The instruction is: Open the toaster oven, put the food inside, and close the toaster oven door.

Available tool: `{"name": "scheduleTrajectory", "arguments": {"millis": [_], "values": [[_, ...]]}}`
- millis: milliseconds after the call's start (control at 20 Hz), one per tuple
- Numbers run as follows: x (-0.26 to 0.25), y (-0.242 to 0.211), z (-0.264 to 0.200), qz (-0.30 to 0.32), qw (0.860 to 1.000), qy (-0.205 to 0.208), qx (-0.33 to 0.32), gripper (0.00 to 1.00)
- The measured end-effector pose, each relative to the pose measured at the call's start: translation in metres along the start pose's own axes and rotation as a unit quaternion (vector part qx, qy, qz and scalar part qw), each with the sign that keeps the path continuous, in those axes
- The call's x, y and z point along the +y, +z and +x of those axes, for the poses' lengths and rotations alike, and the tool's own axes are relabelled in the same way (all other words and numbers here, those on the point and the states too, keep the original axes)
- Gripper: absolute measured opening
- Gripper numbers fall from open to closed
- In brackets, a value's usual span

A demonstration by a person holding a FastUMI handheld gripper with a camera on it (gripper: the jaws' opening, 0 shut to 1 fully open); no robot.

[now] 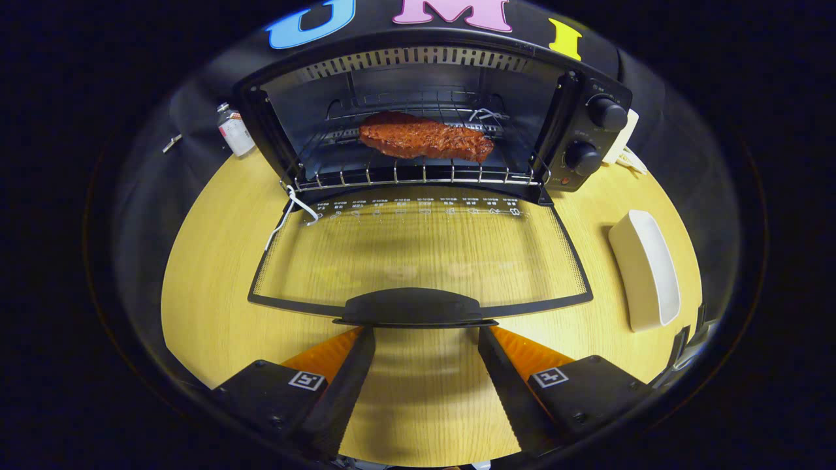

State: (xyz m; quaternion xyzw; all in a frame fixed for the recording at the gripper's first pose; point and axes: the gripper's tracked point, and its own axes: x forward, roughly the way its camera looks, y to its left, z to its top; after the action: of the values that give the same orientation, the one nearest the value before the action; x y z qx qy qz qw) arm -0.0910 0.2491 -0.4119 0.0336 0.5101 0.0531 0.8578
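Now your gripper (426, 336) is wide open, empty, beneath the door handle (413, 307); lift off-centre and the door (418, 251) slips.

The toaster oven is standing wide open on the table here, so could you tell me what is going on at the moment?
A person is working with a handheld gripper at the toaster oven. The food, a reddish slab, already lies on the wire rack inside. The glass door is folded down flat over the wooden table. The gripper's fingers are spread open, empty, just short of the door handle. Closing the door is what remains.
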Motion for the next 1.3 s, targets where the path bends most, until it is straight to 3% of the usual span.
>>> {"name": "scheduleTrajectory", "arguments": {"millis": [650, 1100, 1300], "values": [[0.0, 0.029, -0.051, 0.01, 0.997, 0.028, -0.074, 0.99], [-0.001, 0.087, -0.093, 0.002, 0.985, 0.032, -0.168, 1.0], [-0.007, 0.09, -0.109, -0.011, 0.981, 0.033, -0.188, 0.99]]}}
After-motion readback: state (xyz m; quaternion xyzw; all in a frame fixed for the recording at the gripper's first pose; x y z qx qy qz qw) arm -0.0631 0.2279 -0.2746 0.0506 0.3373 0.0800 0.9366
